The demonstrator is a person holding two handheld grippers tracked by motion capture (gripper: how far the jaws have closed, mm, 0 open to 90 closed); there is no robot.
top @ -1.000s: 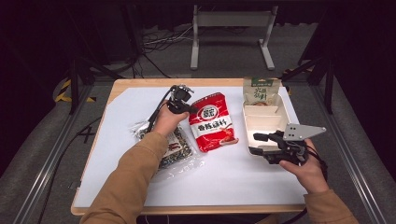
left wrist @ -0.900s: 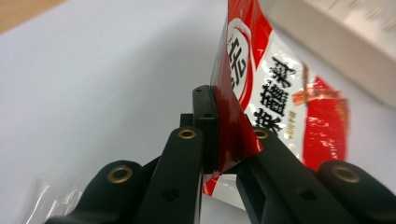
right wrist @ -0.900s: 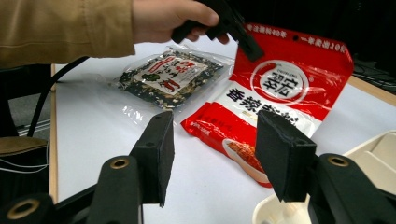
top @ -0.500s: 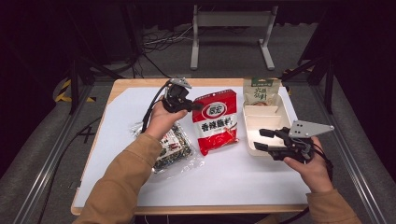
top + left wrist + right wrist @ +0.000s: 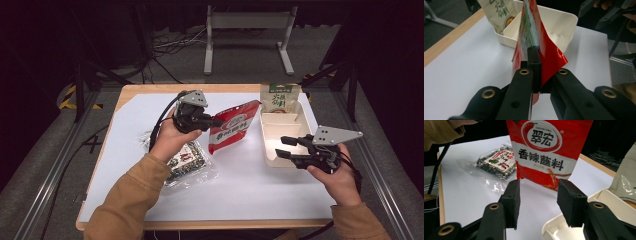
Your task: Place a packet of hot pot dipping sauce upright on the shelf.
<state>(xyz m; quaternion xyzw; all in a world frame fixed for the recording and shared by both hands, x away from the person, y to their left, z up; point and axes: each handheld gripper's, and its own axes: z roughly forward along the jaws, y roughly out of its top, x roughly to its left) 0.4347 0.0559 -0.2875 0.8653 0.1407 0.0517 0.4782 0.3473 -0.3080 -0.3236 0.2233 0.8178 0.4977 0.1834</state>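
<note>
- We see the left gripper (image 5: pixel 216 121) clenched on the edge of the red seasoning pouch (image 5: pixel 232 126), lifting it clear of the white table mat (image 5: pixel 250 185) so it hangs tilted in the air.
- In the left gripper view, the two black jaws meet on the pouch's thin edge, and the red foil fans out to either side of the pads.
- The pouch sits between the person's left hand (image 5: pixel 170 140) and the cream divided tray (image 5: pixel 272 150), near the tray's left wall but apart from it.
- Our right gripper (image 5: pixel 284 147) hovers over the tray's near compartment, pointing toward the pouch; its jaws have just been closing, yet a clear gap remains and nothing lies between them.
- In the right gripper view, we read the pouch's white label through that gap, well beyond the pads.
- A green-and-cream snack packet (image 5: pixel 279 97) stands leaning in the tray's far compartment.
- A clear packet of dark seaweed (image 5: pixel 187 160) lies flat on the mat, beneath the left forearm.
</note>
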